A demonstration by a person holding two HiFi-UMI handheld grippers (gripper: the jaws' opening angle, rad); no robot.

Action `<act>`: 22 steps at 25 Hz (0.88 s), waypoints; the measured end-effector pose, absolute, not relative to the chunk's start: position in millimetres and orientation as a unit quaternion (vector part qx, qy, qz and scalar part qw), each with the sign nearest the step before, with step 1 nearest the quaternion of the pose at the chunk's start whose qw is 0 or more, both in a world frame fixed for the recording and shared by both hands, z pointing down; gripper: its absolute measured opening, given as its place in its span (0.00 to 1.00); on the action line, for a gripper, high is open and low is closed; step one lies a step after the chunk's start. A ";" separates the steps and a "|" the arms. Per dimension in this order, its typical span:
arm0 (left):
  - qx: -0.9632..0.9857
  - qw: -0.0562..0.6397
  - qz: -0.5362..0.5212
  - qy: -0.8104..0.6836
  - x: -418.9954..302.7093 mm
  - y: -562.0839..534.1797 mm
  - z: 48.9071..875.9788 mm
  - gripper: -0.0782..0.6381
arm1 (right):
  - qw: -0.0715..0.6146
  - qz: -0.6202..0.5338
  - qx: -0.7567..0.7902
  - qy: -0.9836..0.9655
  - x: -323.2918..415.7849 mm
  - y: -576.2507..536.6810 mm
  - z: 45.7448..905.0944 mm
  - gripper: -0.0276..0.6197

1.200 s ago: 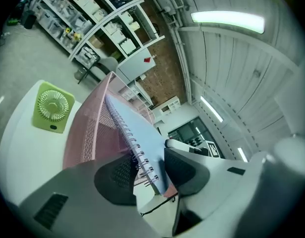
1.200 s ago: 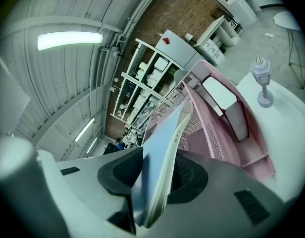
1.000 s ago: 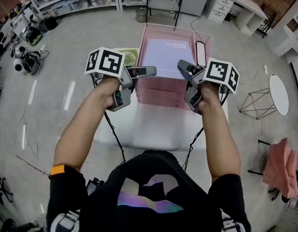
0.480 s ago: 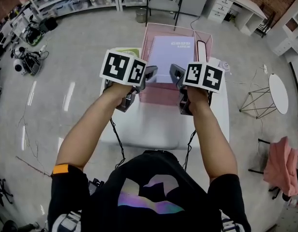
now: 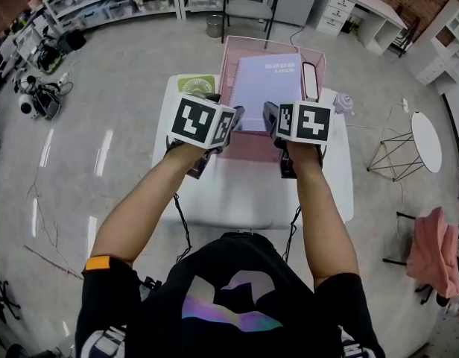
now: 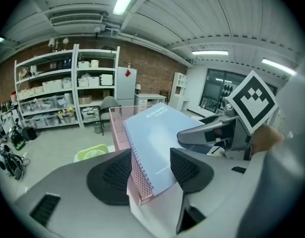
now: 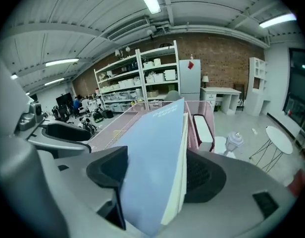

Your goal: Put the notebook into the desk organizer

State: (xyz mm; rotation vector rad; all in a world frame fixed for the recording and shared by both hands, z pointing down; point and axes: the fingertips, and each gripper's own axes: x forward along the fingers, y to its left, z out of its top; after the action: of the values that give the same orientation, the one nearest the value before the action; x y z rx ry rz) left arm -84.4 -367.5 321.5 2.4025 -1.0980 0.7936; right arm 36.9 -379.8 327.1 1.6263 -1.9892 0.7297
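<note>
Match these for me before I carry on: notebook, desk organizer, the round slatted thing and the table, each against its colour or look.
Things:
1. notebook
2. desk organizer
3. round slatted object
4. table

Colour or look:
A. pink mesh
B. white
C. green, on the table to the left of the organizer
D. pale blue cover, spiral-bound

Pairs: 1-D, 2-A, 3-C, 4-B
</note>
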 end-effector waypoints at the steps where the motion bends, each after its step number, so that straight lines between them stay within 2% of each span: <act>1: 0.855 0.187 0.282 -0.392 -84.4 -366.4 322.0 0.43 | 0.237 0.259 0.597 -0.721 36.4 -380.3 327.5 0.55; 13: 0.852 0.152 0.284 -0.413 -90.8 -361.9 319.3 0.44 | 0.250 0.250 0.613 -0.706 42.0 -368.1 329.1 0.58; 17: 0.856 0.137 0.296 -0.402 -90.1 -351.1 324.1 0.44 | 0.294 0.201 0.633 -0.688 47.1 -366.1 320.1 0.59; 22: 0.860 0.117 0.291 -0.403 -81.9 -345.2 322.8 0.44 | 0.294 0.151 0.643 -0.691 47.2 -372.3 307.4 0.59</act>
State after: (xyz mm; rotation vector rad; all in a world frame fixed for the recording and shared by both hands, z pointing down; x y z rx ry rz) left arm -81.9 -345.2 322.8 2.5163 -1.1790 0.8512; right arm 47.2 -372.3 307.4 1.7125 -1.8395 0.4033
